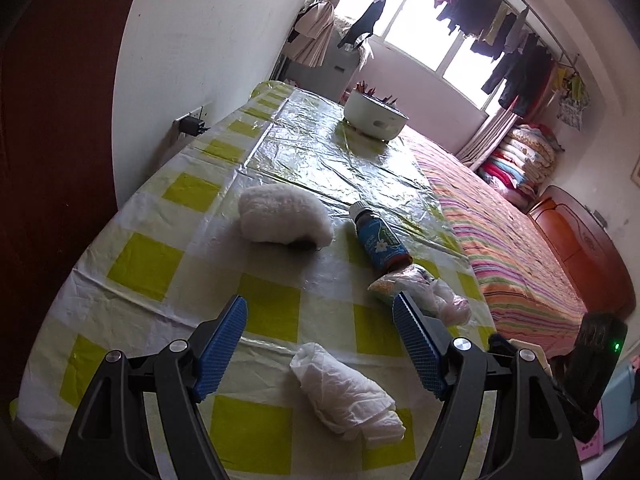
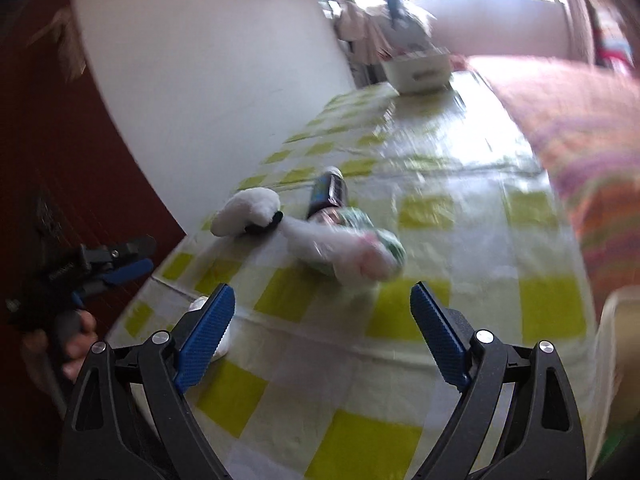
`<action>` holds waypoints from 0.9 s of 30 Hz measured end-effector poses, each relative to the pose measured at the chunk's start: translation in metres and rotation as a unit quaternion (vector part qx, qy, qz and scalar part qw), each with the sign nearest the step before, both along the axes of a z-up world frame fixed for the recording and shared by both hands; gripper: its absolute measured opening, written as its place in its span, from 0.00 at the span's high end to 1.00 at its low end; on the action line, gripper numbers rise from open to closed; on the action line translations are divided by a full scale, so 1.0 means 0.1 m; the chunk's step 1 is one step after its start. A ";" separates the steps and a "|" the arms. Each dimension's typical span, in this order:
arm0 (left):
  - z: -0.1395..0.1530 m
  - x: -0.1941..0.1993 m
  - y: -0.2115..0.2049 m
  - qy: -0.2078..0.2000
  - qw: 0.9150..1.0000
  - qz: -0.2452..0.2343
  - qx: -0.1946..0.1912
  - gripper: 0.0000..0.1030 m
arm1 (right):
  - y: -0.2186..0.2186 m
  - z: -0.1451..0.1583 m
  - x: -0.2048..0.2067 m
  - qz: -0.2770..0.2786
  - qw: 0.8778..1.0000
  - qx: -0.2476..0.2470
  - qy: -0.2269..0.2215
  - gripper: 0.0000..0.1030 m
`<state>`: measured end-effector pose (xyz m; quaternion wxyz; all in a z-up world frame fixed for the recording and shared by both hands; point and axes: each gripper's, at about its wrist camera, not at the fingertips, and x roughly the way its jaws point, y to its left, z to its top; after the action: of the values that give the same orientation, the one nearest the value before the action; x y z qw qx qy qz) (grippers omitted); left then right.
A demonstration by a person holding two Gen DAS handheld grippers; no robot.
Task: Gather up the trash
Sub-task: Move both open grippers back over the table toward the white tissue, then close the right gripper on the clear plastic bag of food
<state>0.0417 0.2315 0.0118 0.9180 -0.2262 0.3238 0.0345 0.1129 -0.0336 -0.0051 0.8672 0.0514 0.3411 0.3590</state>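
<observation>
**Q:** Plastic sheeting, checked yellow and white, is covering the counter (image 1: 152,264). What is lying on it, from the largest trash item down?

**A:** Largest is the fluffy white wad (image 1: 285,216), sitting toward the wall side of the counter. It is looking soft and very light; it will be squashing under any pinch, so taking it across its middle seems best. Next is the crumpled white tissue (image 1: 344,392), lying at the near edge, directly between the fingers of the left claw (image 1: 320,320). It is probably weightless and compliant, so a grip anywhere on the bulk should be holding.

**Q:** And the smaller pieces?

**A:** A blue-labelled bottle (image 1: 380,244) is lying on its side just beyond, its base near a crinkled plastic wrapper (image 1: 424,292). The bottle is likely rigid, smooth and inclined to roll, so clamping across the body, not the cap, is advisable. The wrapper is thin and slippery; gathering a bunched fold is safer than a loose edge.

**Q:** How are the claws standing?

**A:** Both are standing wide apart and carrying nothing. The right claw (image 2: 322,308) is hovering over the counter, short of the wrapper; its view is blurring, so fine contact cannot be judged.
</observation>
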 end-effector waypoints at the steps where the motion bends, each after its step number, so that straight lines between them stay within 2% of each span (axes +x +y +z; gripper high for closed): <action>1: 0.00 0.00 0.00 0.003 1.000 -0.002 0.001 0.29 | 0.06 0.02 0.02 0.009 1.000 -0.013 -0.008 0.14; 6: -0.05 0.01 -0.01 0.019 1.000 -0.011 0.003 0.29 | 0.33 -0.02 0.17 0.038 0.996 -0.071 -0.032 0.13; 7: -0.07 0.01 -0.01 0.023 1.000 -0.012 0.003 0.29 | 0.38 -0.03 0.21 0.038 0.995 -0.082 -0.036 0.09; 12: -0.16 0.02 -0.07 0.047 0.999 -0.026 0.011 0.29 | 0.48 -0.11 0.40 0.041 0.989 -0.133 -0.058 0.08; 21: -0.28 0.09 -0.19 0.081 0.995 -0.049 0.031 0.29 | 0.74 -0.26 0.66 0.070 0.981 -0.170 -0.059 0.06; 27: -0.33 0.14 -0.26 0.094 0.993 -0.060 0.042 0.29 | 0.78 -0.25 0.75 0.070 0.985 -0.149 -0.043 0.06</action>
<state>0.0558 0.2052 -0.0208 0.8926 -0.1634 0.4199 0.0143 0.1878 0.0440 -0.0303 0.8519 -0.1182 0.3556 0.3658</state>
